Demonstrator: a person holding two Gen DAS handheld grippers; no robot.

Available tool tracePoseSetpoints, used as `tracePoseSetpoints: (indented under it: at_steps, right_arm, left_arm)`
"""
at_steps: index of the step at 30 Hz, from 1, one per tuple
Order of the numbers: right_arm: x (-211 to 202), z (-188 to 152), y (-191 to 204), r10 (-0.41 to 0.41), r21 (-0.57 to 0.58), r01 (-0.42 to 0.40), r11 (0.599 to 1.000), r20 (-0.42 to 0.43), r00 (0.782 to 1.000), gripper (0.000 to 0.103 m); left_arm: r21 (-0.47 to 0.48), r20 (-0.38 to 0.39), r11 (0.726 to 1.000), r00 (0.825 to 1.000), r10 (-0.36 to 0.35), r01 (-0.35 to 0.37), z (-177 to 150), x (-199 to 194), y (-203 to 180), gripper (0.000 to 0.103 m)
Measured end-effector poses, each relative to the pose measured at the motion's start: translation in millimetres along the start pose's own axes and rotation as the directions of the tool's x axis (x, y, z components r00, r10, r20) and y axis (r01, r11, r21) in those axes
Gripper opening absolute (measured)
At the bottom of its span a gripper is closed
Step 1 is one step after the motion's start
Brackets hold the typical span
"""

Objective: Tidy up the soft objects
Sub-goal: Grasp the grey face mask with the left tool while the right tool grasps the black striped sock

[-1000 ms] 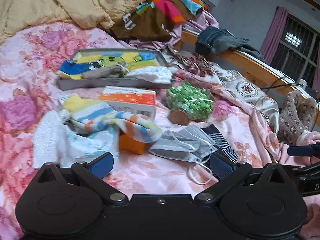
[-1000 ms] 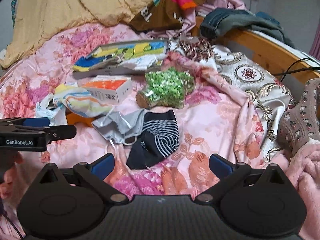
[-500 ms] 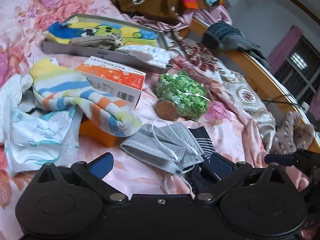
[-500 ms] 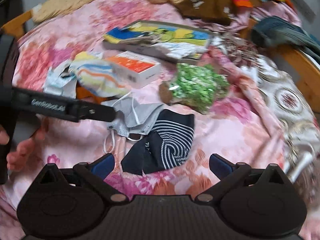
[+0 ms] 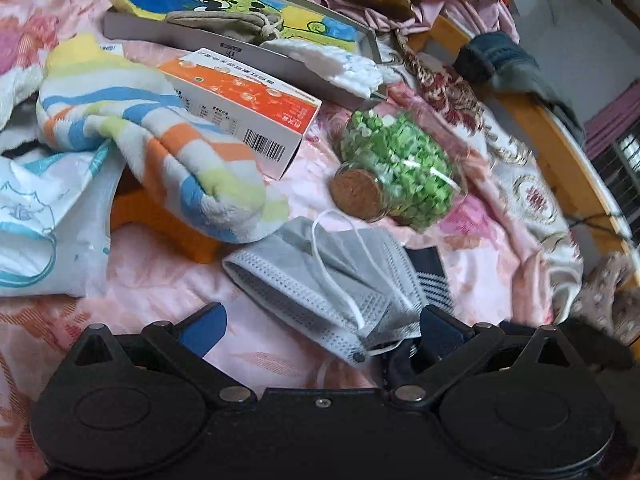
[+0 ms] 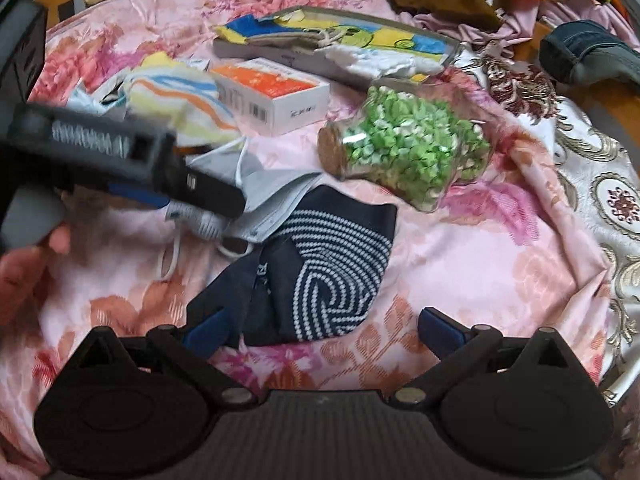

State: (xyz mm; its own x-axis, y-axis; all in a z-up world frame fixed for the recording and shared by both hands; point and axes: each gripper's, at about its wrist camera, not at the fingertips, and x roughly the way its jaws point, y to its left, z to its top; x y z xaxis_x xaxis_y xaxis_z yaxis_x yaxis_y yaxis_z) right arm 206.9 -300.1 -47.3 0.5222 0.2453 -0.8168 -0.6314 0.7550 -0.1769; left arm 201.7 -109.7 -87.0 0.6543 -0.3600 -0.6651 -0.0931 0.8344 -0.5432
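Observation:
A grey face mask [image 5: 328,276] lies on the pink floral bedspread, partly over a navy striped sock [image 6: 320,272]. My left gripper [image 5: 320,328] is open, its fingers straddling the mask's near corner; it also shows in the right wrist view [image 6: 192,196] low over the mask [image 6: 272,192]. My right gripper [image 6: 320,328] is open, its left finger touching the sock's near edge. A striped fluffy sock [image 5: 160,140] lies left of the mask. A shallow tray [image 5: 224,40] at the back holds a colourful cloth, a beige pouch and a white cloth.
An orange and white box [image 5: 248,112], a corked jar of green paper stars [image 5: 400,172], an orange block [image 5: 160,224] and a white printed bag [image 5: 44,224] lie around the mask. Piled clothes and a wooden bed rail [image 5: 560,152] stand at the back right.
Both grippers have moved forward and down: the left has closed in on the grey mask, the right on the navy sock. Both stay open.

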Motion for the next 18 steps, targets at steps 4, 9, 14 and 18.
tracePoseSetpoints:
  at_steps: [4, 9, 14, 18]
  right_arm:
    - [1.1, 2.5, 6.1, -0.001, -0.048, 0.002, 0.999, 0.031, 1.000, 0.103]
    - [9.2, 5.2, 16.4, -0.020, -0.144, 0.027, 0.989, 0.053, 0.998, 0.103]
    - [17.1, 4.8, 15.1, -0.001, -0.144, 0.007, 0.989, 0.040, 0.999, 0.099]
    - [19.3, 5.0, 13.2, 0.022, -0.134, -0.018, 0.991, 0.029, 0.999, 0.088]
  left_arm:
    - [-0.084, 0.007, 0.995, 0.998, -0.055, 0.055, 3.2, -2.8, 8.8, 0.102]
    - [-0.216, 0.019, 0.975, 0.999, -0.047, 0.050, 5.6, 3.8, 18.0, 0.102]
    - [-0.220, 0.016, 0.976, 1.000, 0.016, -0.012, 8.6, 10.9, 9.3, 0.095]
    - [-0.193, 0.009, 0.981, 1.000, 0.026, -0.024, 7.6, 12.7, 5.2, 0.069]
